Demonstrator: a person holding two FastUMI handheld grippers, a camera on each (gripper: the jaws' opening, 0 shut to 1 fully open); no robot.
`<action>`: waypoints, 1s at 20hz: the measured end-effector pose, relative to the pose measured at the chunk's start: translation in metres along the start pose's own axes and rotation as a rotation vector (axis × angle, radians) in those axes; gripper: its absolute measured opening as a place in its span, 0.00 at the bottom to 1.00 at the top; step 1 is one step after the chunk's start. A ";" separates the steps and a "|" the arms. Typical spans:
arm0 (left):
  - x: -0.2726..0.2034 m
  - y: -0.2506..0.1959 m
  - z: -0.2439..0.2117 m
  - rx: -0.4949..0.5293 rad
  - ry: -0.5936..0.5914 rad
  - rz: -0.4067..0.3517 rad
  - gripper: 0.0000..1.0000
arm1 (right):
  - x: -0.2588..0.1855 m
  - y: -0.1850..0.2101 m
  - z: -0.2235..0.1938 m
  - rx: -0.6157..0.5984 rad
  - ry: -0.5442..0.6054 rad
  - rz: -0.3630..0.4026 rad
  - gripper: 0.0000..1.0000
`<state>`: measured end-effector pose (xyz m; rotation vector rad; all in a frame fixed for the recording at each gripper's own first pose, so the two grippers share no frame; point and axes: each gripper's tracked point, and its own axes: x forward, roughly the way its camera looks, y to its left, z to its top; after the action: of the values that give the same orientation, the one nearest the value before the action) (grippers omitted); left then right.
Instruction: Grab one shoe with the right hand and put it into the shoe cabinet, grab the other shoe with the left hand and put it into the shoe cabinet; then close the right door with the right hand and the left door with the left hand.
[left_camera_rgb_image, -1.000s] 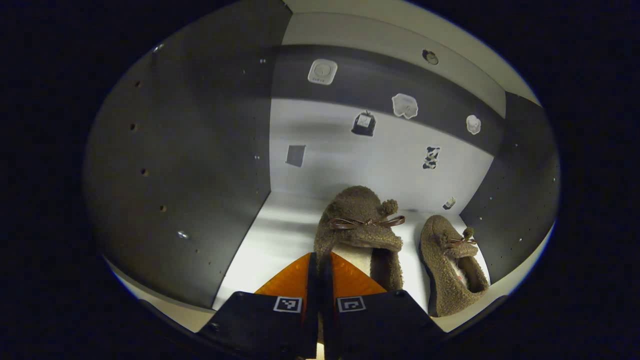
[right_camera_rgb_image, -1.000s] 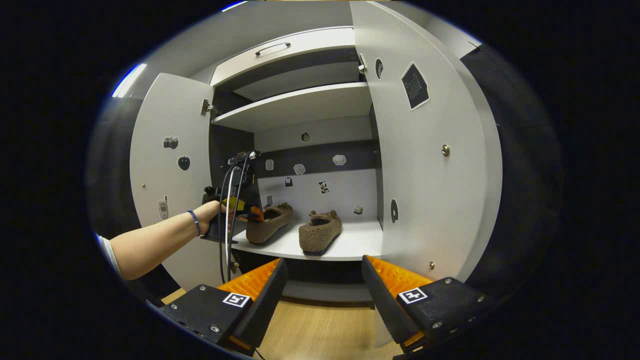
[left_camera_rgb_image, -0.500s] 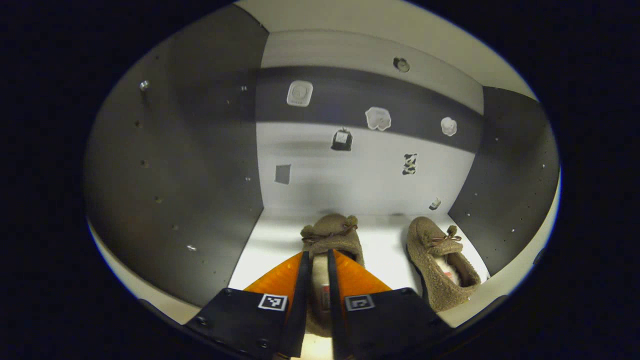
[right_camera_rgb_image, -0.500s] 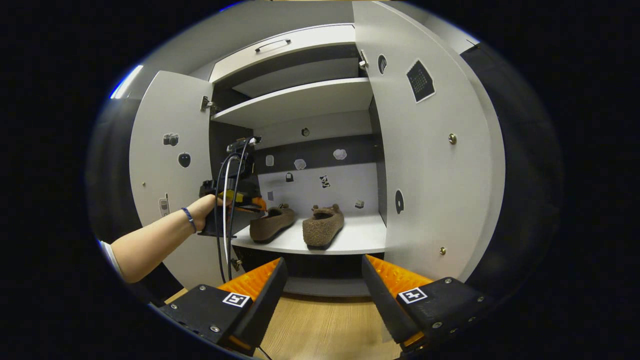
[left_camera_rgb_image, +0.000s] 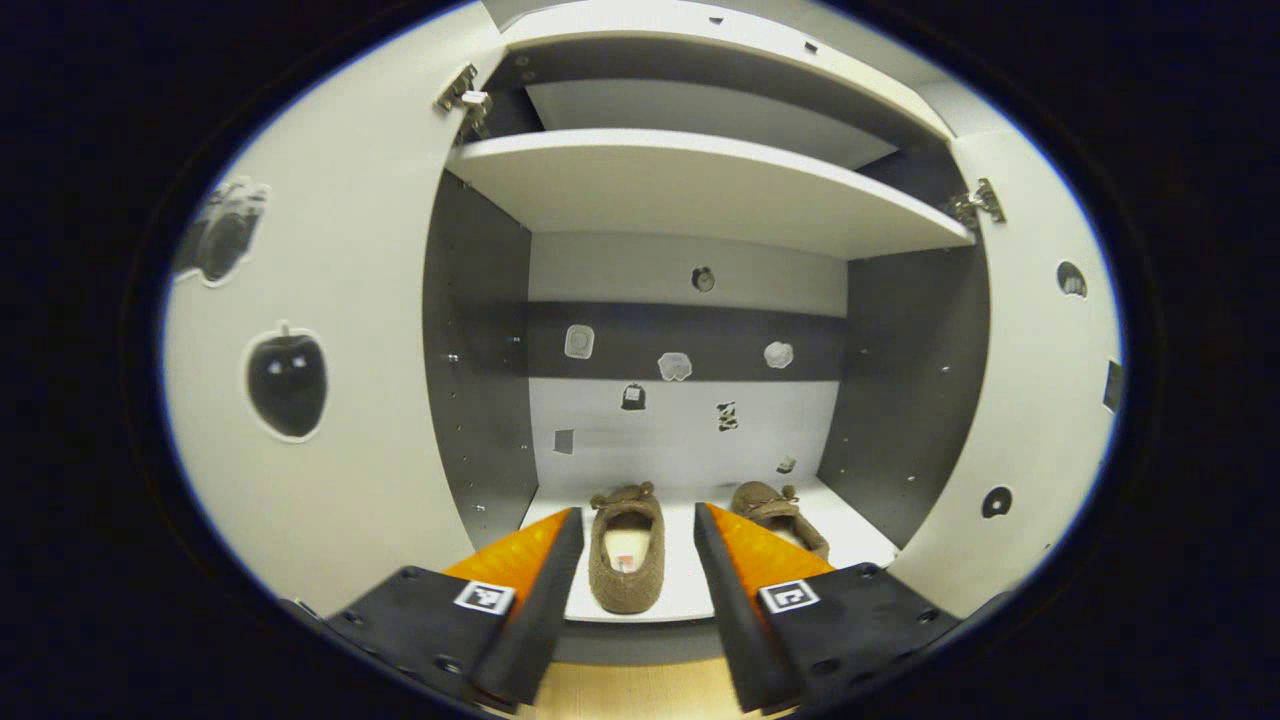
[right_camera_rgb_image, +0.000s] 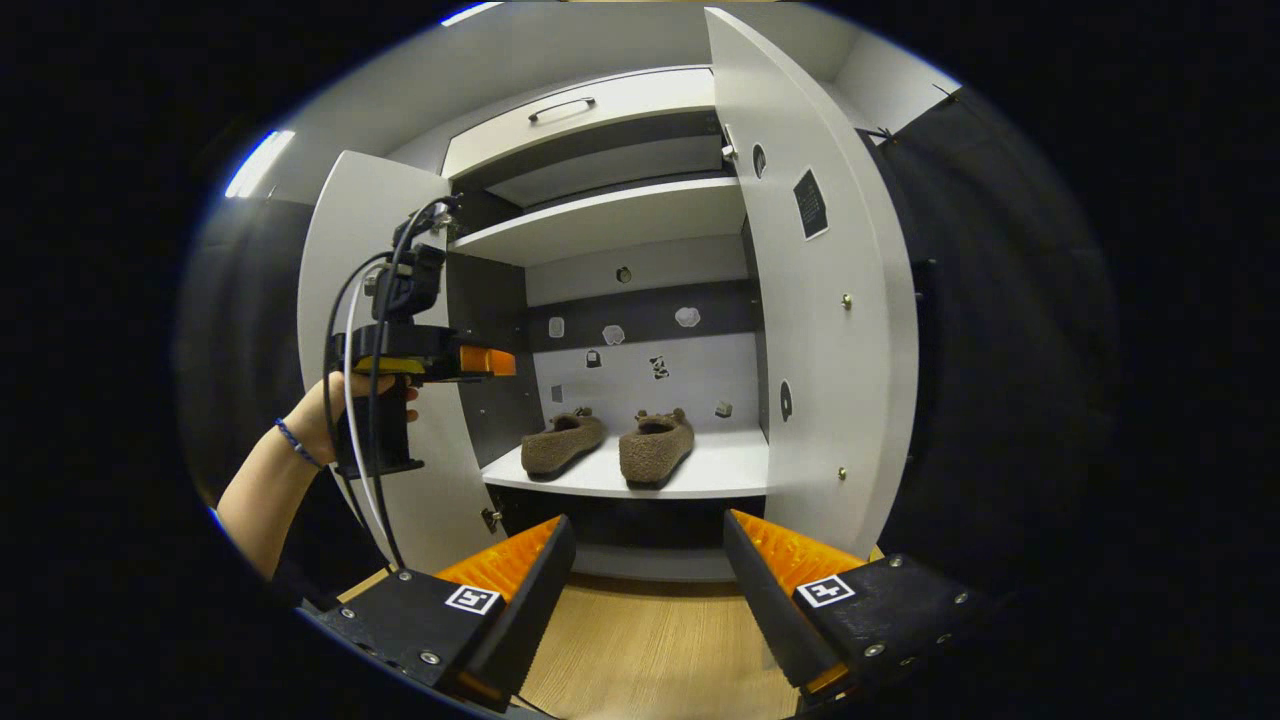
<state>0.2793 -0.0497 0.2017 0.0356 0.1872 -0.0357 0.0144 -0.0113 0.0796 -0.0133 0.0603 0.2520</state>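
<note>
Two brown fuzzy shoes stand side by side on the shoe cabinet's lower shelf, toes toward the back wall. In the left gripper view the left shoe lies straight ahead and the right shoe is partly hidden behind a finger. My left gripper is open and empty, out in front of the shelf. The right gripper view shows both shoes farther off, and the left gripper held by a hand beside the left door. My right gripper is open and empty, low over the floor.
Both cabinet doors stand wide open: the left door and the right door, each with small stickers. An upper shelf spans the cabinet, with a drawer above it. Wooden floor lies in front of the cabinet.
My left gripper opened, let go of the left shoe and drew back out of the cabinet, rising. That shoe now rests flat on the shelf. The right gripper barely moved.
</note>
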 end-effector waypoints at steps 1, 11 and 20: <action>-0.015 -0.002 0.003 0.001 -0.016 -0.004 0.81 | -0.007 -0.002 -0.001 -0.003 0.000 0.001 0.92; -0.136 0.001 0.013 0.033 -0.203 0.076 0.96 | -0.046 -0.074 -0.002 -0.023 -0.013 -0.094 0.92; -0.209 0.017 -0.011 0.070 -0.239 0.148 0.94 | -0.053 -0.172 -0.008 -0.054 -0.040 -0.279 0.92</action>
<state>0.0732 -0.0258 0.2307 0.1146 -0.0565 0.1006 0.0062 -0.1914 0.0756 -0.0698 0.0119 -0.0255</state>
